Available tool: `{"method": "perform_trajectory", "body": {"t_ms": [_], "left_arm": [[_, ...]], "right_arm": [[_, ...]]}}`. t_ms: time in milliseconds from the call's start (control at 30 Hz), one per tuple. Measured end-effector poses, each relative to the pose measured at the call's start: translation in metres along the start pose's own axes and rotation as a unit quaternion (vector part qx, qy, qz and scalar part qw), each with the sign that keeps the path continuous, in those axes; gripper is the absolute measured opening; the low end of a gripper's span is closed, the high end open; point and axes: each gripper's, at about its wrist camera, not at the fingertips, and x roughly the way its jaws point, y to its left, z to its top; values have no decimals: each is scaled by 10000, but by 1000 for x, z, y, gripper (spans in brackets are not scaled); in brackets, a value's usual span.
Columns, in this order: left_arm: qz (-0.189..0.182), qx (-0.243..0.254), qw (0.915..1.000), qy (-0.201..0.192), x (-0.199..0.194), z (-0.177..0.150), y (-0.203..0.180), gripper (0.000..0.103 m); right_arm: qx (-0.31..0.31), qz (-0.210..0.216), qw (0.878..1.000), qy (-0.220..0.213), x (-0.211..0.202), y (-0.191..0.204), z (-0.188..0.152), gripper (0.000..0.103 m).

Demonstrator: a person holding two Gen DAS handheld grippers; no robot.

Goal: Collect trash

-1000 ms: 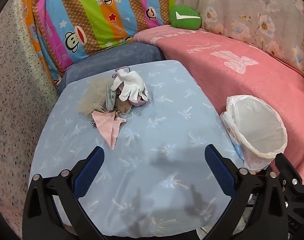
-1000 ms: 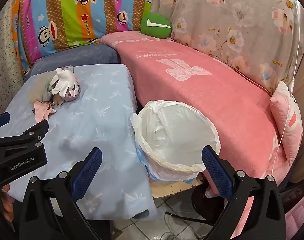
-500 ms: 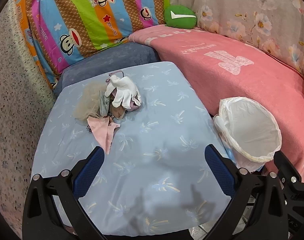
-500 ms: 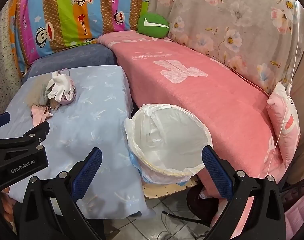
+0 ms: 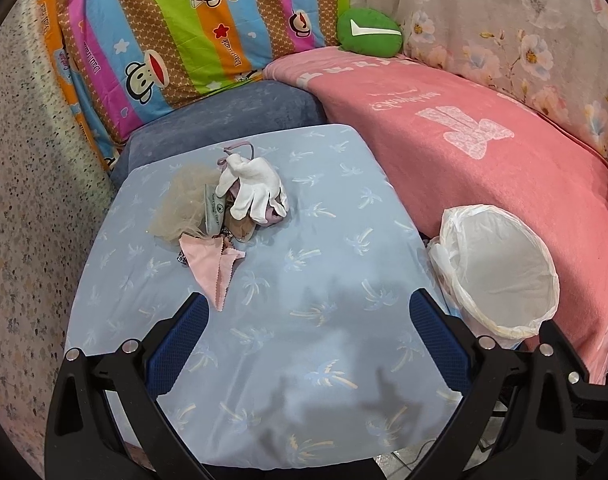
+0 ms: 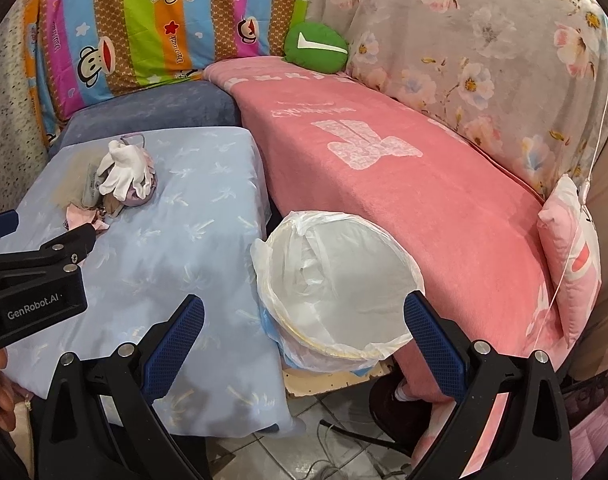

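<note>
On bench point(image 5: 324, 240): trash pile point(image 5: 228, 208), far-left.
Pink cloth point(image 5: 214, 264): long axis toward left tool point(image 5: 308, 328), tip nearest.
Left tool: jaws apart, empty.
Right tool point(image 6: 304, 328): jaws apart, above lined bin point(image 6: 336, 280).

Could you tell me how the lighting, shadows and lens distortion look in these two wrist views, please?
Left wrist view: even, soft light; gripper shadows fall on the blue table cover; fisheye bends its edges, and the corners go black. Right wrist view: equally sharp, no glare on the white bin liner; the pink sofa blanket curves with the lens.
</note>
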Motion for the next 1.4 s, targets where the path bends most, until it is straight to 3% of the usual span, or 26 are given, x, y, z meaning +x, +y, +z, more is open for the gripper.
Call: {"method": "perform_trajectory", "body": {"t_ms": [1400], "left_arm": [[-53,-203,9997,131,1,3,10,96]], "right_arm": [[-257,-134,9995,-104,-13,-2,15,96]]}}
